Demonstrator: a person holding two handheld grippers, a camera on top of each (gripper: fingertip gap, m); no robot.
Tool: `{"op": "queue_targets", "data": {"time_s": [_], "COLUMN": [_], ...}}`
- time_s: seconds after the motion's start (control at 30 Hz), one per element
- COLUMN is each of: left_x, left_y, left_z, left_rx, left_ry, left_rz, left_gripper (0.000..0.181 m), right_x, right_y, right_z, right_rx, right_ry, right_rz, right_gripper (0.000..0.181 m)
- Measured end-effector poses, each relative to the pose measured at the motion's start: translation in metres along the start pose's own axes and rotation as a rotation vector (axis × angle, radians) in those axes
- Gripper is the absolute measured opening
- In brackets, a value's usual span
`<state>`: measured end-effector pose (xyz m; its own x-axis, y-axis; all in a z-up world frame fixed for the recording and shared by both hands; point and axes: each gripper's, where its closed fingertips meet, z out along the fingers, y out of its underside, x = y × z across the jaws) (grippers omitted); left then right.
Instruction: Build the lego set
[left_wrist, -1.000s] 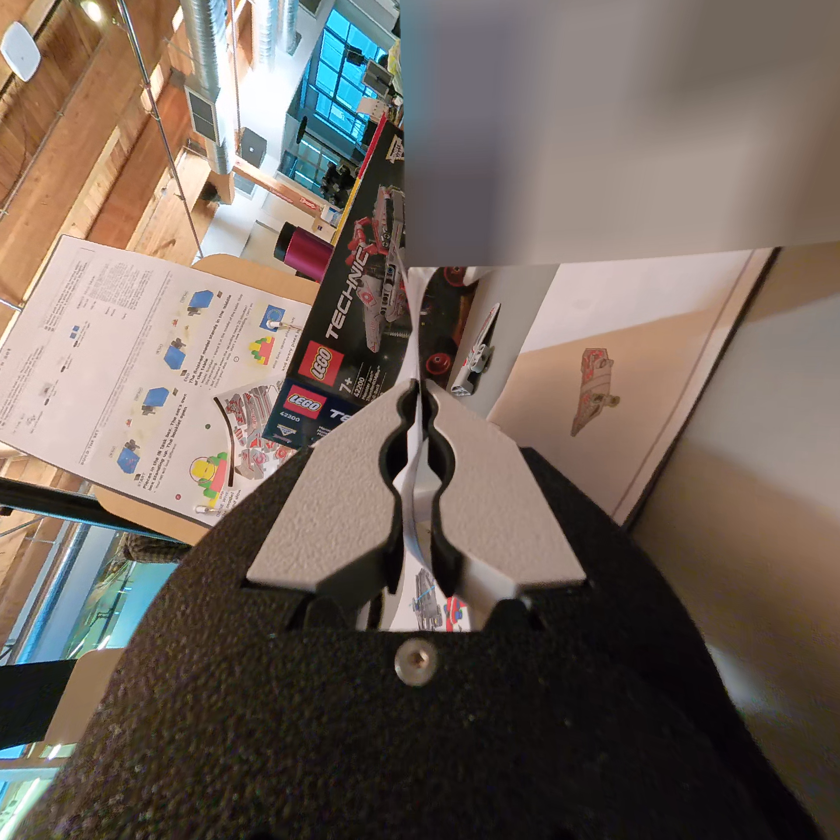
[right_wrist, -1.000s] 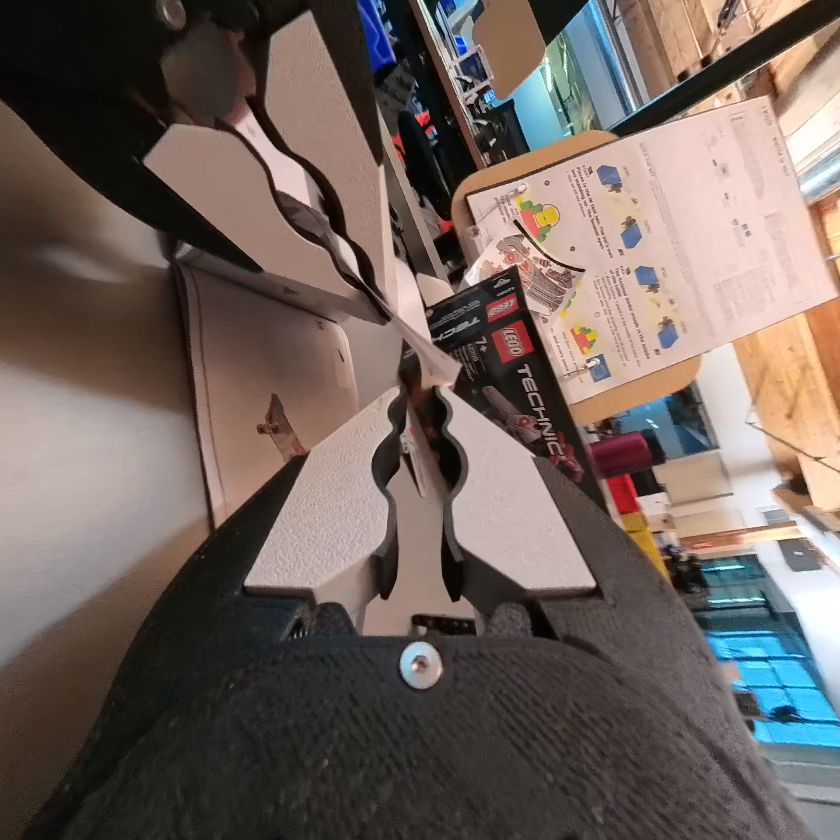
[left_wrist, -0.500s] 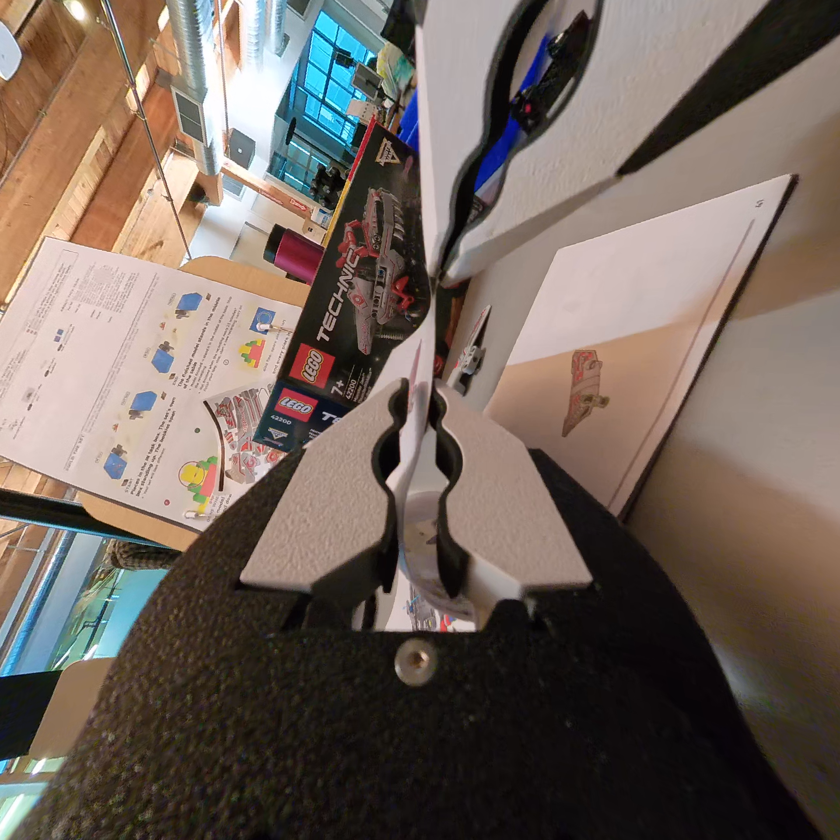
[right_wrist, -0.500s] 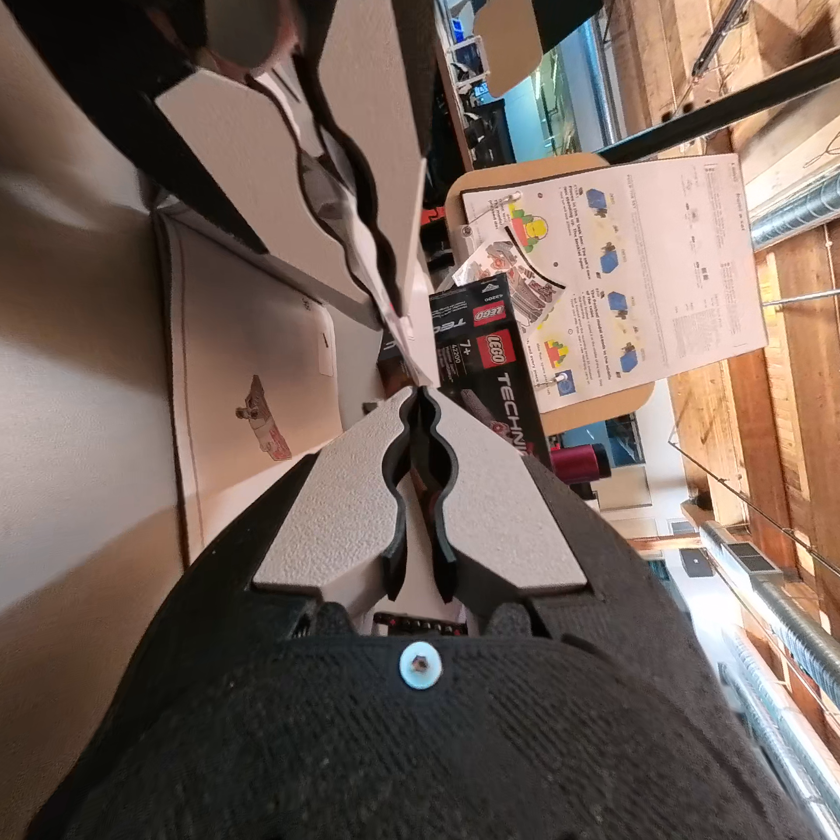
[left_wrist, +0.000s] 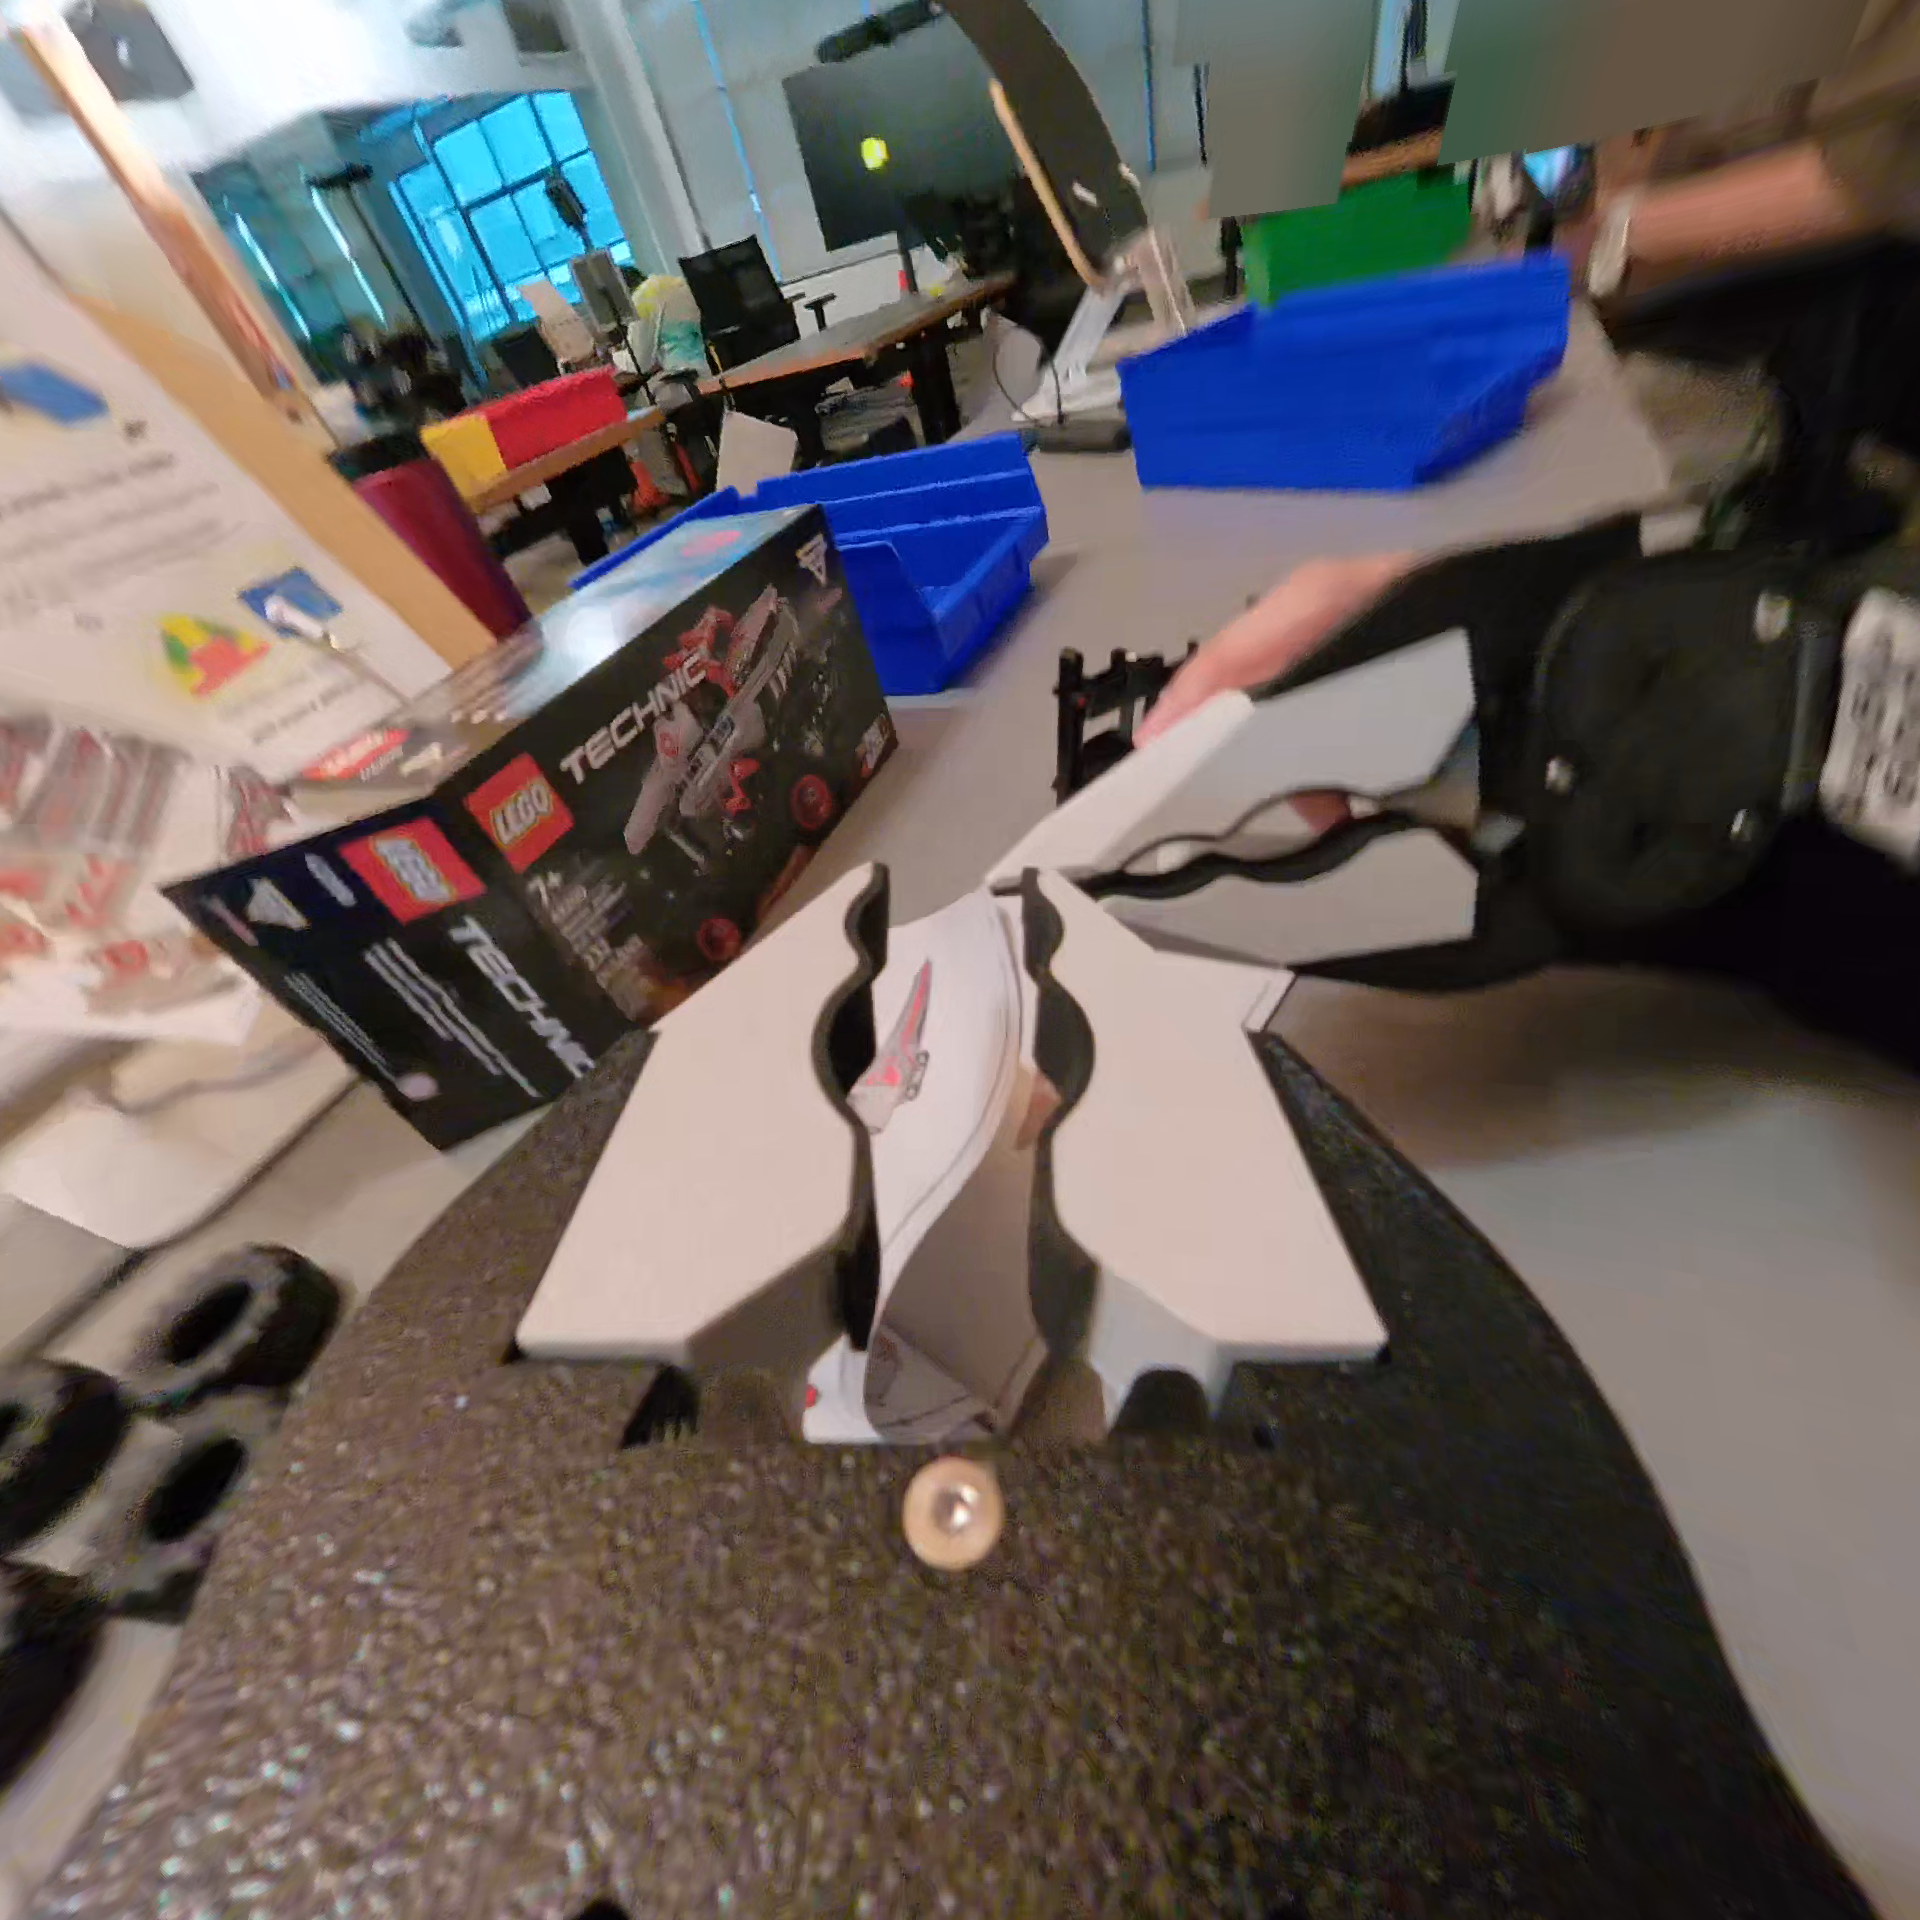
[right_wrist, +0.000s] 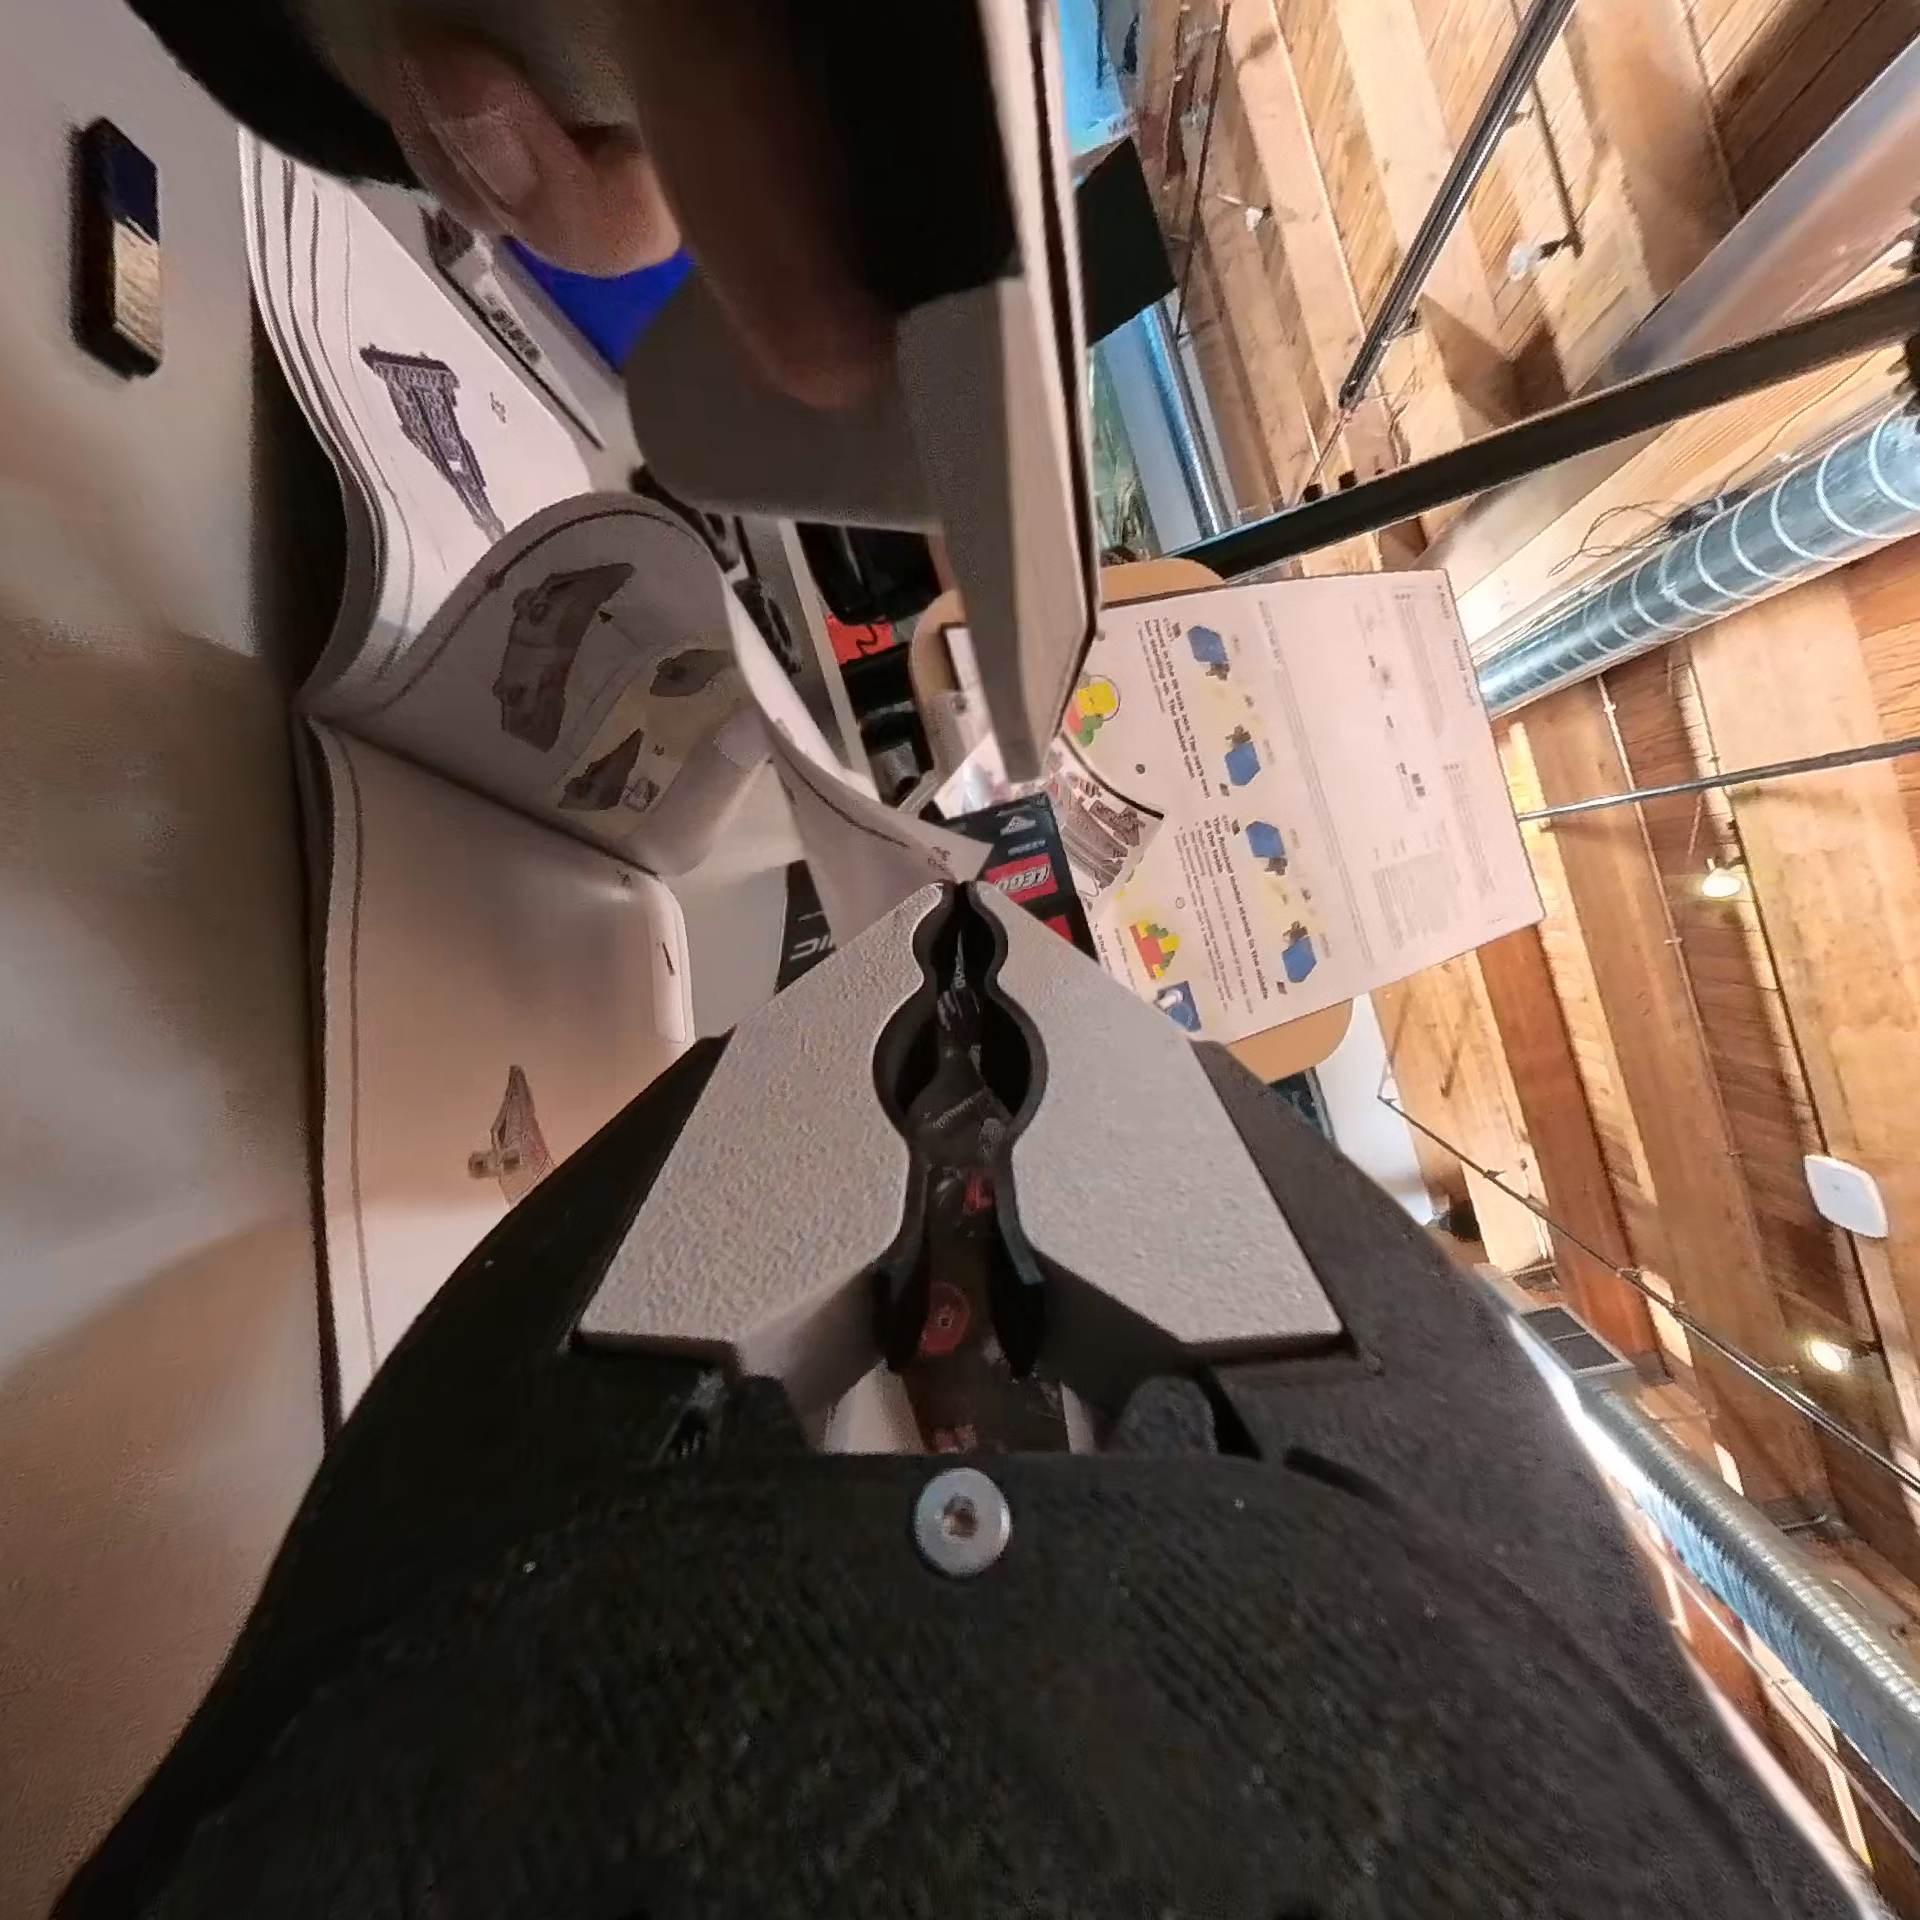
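Note:
The open instruction booklet lies on the grey table. One of its pages curves up loosely between my left gripper's fingers, which stand apart and do not pinch it. My right gripper is shut, with the page's corner at its tips. It also shows in the left wrist view, coming in from the right and meeting the page's top edge. The black lego box stands behind the booklet. In the right wrist view my left gripper's fingers loom close above.
Black tyres lie at the near left. Blue bins stand behind the box and at the far right. A black lego frame stands mid-table. A printed sheet on a board stands behind the box. A person's hand holds the right gripper. Left and right tips are no more than a few centimetres apart.
My left gripper has opened and let go of the page, and its view has swung level with the table. My right gripper stays shut at the page's corner.

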<state>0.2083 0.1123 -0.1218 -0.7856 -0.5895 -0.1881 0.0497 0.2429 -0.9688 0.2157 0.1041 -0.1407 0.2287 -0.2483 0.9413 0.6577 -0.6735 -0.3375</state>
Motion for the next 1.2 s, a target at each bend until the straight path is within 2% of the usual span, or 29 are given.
{"op": "queue_targets", "data": {"time_s": [0.1, 0.2, 0.27, 0.43, 0.5, 0.63, 0.73, 0.83, 0.97, 1.03, 1.2], "left_x": [-0.003, -0.001, -0.001, 0.006, 0.005, 0.000, -0.022, -0.065, -0.107, -0.110, -0.102], "left_y": [0.008, 0.008, 0.008, 0.011, 0.013, 0.010, 0.006, 0.007, 0.043, 0.068, 0.125], "left_z": [0.001, 0.001, 0.001, 0.002, 0.003, 0.002, -0.007, -0.039, -0.095, -0.112, -0.135], "left_rx": [-0.023, -0.009, -0.007, -0.035, -0.049, -0.027, -0.008, -0.024, -0.214, -0.297, -0.533], "left_ry": [0.065, 0.107, 0.102, 0.120, 0.106, 0.077, -0.038, -0.269, -0.532, -0.583, -0.647], "left_rz": [-0.191, -0.286, -0.287, -0.239, -0.227, -0.245, -0.225, -0.194, -0.138, -0.151, -0.133], "left_gripper": [0.019, 0.019, 0.013, 0.012, 0.001, 0.000, 0.000, 0.000, 0.000, 0.000, 0.000], "right_x": [0.001, 0.001, 0.001, 0.002, 0.002, 0.001, 0.003, 0.002, -0.001, -0.002, -0.011], "right_y": [-0.005, -0.011, -0.013, -0.014, -0.014, -0.010, 0.002, 0.024, 0.061, 0.077, 0.104], "right_z": [0.002, 0.003, 0.003, 0.003, 0.003, 0.002, -0.002, -0.017, -0.043, -0.052, -0.065], "right_rx": [0.009, 0.020, 0.020, 0.021, 0.021, 0.008, -0.040, -0.127, -0.262, -0.310, -0.422], "right_ry": [0.016, 0.023, 0.030, 0.033, 0.032, 0.033, 0.034, 0.002, -0.048, -0.055, -0.110], "right_rz": [-0.022, -0.041, -0.056, -0.057, -0.058, -0.056, -0.042, 0.000, 0.032, 0.046, 0.010], "right_gripper": [0.000, 0.000, 0.000, 0.000, 0.000, 0.000, 0.000, 0.000, 0.000, 0.000, 0.000]}}
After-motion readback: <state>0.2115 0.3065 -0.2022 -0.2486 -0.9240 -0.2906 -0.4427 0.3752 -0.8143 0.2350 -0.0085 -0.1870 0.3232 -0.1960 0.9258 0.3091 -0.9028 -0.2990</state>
